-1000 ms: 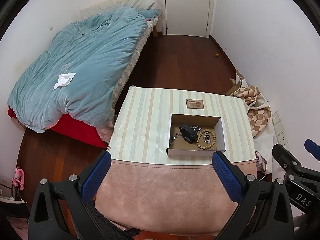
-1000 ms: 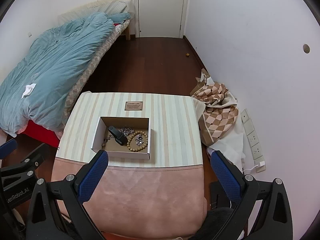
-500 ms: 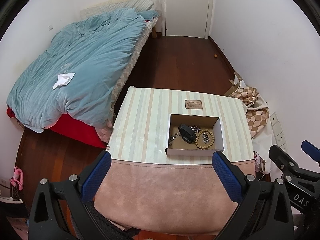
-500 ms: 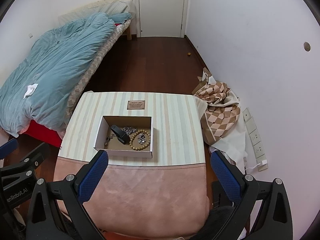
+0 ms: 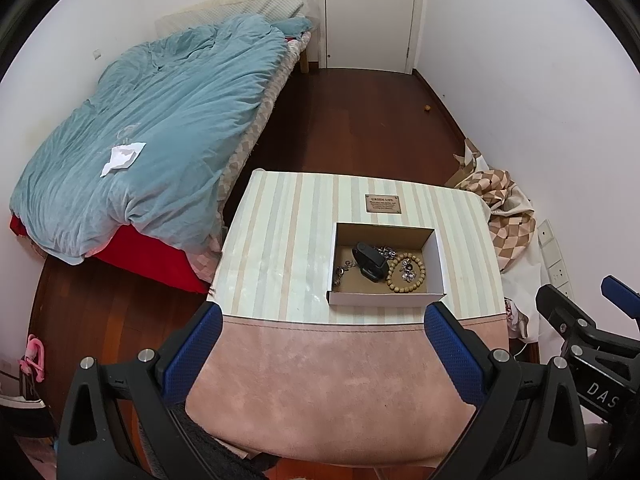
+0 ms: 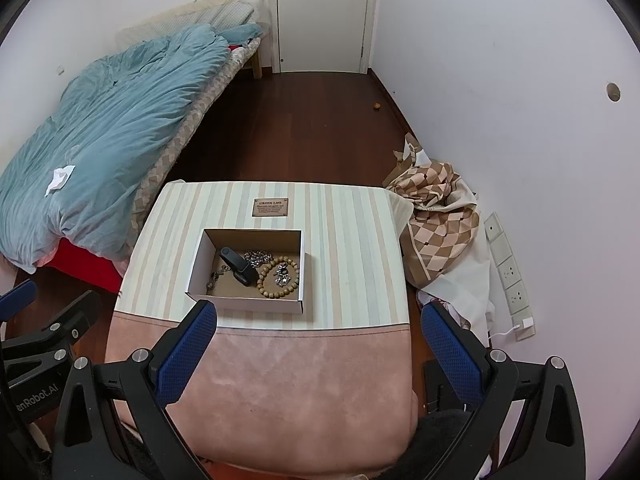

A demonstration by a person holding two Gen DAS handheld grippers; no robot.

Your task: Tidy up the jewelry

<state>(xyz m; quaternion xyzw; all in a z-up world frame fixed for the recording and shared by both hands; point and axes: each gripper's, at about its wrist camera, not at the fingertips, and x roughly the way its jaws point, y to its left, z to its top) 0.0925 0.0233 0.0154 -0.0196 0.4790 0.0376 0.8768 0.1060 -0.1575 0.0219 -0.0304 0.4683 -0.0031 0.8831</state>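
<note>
Jewelry box [image 6: 246, 270] on striped desk [image 6: 352, 248] — beaded bracelet [image 6: 280, 277] inside, left hand-held gripper [image 5: 322, 330] and right hand-held gripper [image 6: 318, 330] both spread apart, empty.

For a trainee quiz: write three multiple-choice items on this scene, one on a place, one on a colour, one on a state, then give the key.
1. Where is the bead bracelet?
A. on the bed
B. in the box
C. on the floor

2. What colour is the duvet?
A. teal
B. yellow
C. black

3. How are the left gripper and the right gripper?
A. both open, empty
B. both shut
C. one holds the bracelet

Key: B, it lies on the box floor; A, teal fabric covers the bed; A, the pads stand wide apart with nothing between them.
</note>
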